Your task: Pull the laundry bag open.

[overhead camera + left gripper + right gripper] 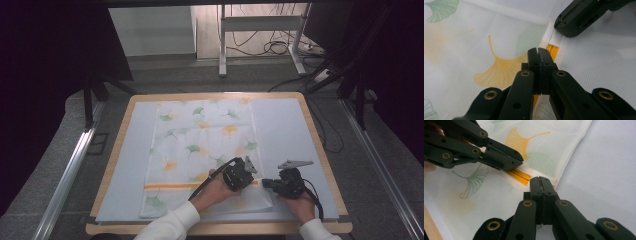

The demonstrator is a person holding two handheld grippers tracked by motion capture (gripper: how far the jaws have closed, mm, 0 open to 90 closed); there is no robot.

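Note:
A white cloth [200,145] printed with green and yellow ginkgo leaves lies flat on the table, with an orange stripe [170,186] across its near end. My left gripper [248,183] is shut just above the cloth at the stripe's right end [552,51], nothing visible between its jaws. My right gripper [265,183] points left at the cloth's right edge, also shut and showing nothing held. In the left gripper view its own jaws [539,51] meet over the cloth [461,50], with the right gripper [579,17] ahead. In the right gripper view the shut jaws [540,179] hover by the stripe [520,175], near the left gripper [506,160].
A pale blue mat [285,130] covers the wooden table [115,150] under the cloth. The mat lies bare right of the cloth [604,170]. Beyond the table stand a metal frame [260,22], floor cables [275,47] and dark curtains at both sides.

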